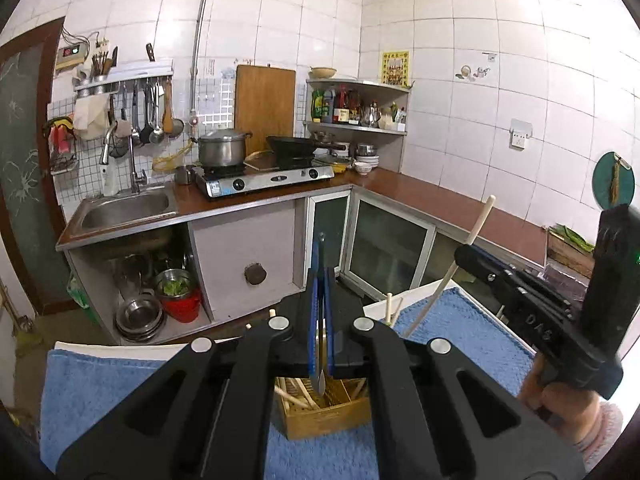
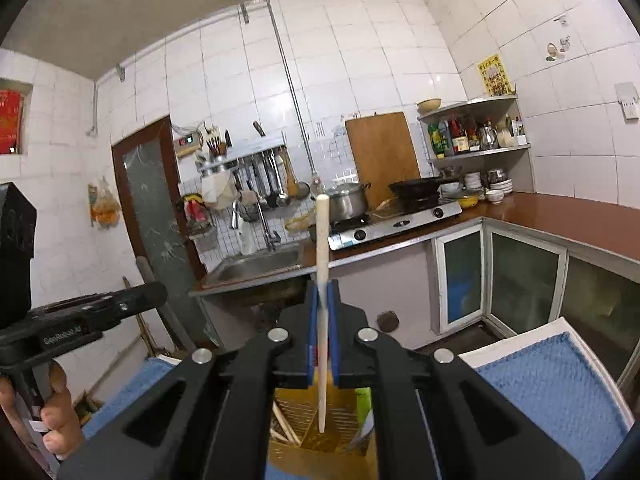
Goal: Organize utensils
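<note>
My left gripper is shut on a thin metal utensil with a blue handle; its tip hangs over a wooden utensil box that holds several chopsticks. My right gripper is shut on a pale chopstick held upright, its lower tip pointing down into a compartment of the same box. The right gripper also shows at the right of the left wrist view with its chopstick. The box stands on a blue towel.
The towel covers a white table. Beyond it are the counter with a sink, a gas stove with a pot and wok, and low cabinets. A green item is in the box.
</note>
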A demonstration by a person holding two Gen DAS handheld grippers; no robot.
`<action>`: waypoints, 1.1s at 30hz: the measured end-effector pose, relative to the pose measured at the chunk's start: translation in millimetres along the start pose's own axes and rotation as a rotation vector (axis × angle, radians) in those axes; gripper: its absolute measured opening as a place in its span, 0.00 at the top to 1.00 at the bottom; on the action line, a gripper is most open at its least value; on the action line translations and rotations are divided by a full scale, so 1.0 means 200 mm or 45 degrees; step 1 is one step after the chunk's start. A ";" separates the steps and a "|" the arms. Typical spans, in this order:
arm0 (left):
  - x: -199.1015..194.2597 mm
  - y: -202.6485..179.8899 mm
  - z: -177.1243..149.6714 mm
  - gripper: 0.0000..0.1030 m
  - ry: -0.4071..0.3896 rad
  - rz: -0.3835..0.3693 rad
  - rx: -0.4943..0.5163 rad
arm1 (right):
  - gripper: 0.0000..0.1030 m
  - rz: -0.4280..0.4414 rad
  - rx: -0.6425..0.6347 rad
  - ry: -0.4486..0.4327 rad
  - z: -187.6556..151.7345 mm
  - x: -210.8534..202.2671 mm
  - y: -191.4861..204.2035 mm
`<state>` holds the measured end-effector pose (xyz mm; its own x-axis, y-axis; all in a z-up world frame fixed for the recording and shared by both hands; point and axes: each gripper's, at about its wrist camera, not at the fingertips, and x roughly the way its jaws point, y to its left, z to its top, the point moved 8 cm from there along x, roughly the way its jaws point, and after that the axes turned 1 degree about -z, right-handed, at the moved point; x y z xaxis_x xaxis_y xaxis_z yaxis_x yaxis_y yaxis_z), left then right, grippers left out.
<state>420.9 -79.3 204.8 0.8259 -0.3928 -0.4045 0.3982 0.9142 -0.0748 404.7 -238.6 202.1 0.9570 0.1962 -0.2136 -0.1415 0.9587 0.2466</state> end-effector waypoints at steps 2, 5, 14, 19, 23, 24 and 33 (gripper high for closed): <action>0.10 0.02 -0.06 0.98 0.047 0.000 -0.018 | 0.95 -0.019 -0.012 0.050 -0.05 0.05 -0.02; 0.25 0.06 -0.21 0.98 0.129 0.008 -0.033 | 0.95 -0.078 -0.061 0.108 -0.16 0.11 -0.07; 0.47 0.15 -0.54 0.98 0.205 0.032 -0.020 | 0.94 -0.121 -0.139 0.249 -0.46 0.26 -0.15; 0.54 0.18 -0.66 0.98 0.231 0.048 -0.057 | 0.93 -0.118 -0.172 0.219 -0.47 0.24 -0.15; 0.52 0.22 -0.66 0.98 0.210 0.039 -0.119 | 0.92 -0.115 -0.201 0.216 -0.47 0.23 -0.14; 0.50 0.22 -0.65 0.98 0.202 0.041 -0.128 | 0.91 -0.112 -0.198 0.222 -0.47 0.23 -0.14; 0.12 0.20 -0.53 0.30 0.075 0.106 -0.102 | 0.51 -0.169 -0.162 0.219 -0.44 0.05 -0.18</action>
<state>414.1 -42.1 96.0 0.8289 -0.3105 -0.4653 0.2938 0.9495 -0.1102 397.0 -253.3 107.9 0.9137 0.0888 -0.3965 -0.0589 0.9945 0.0871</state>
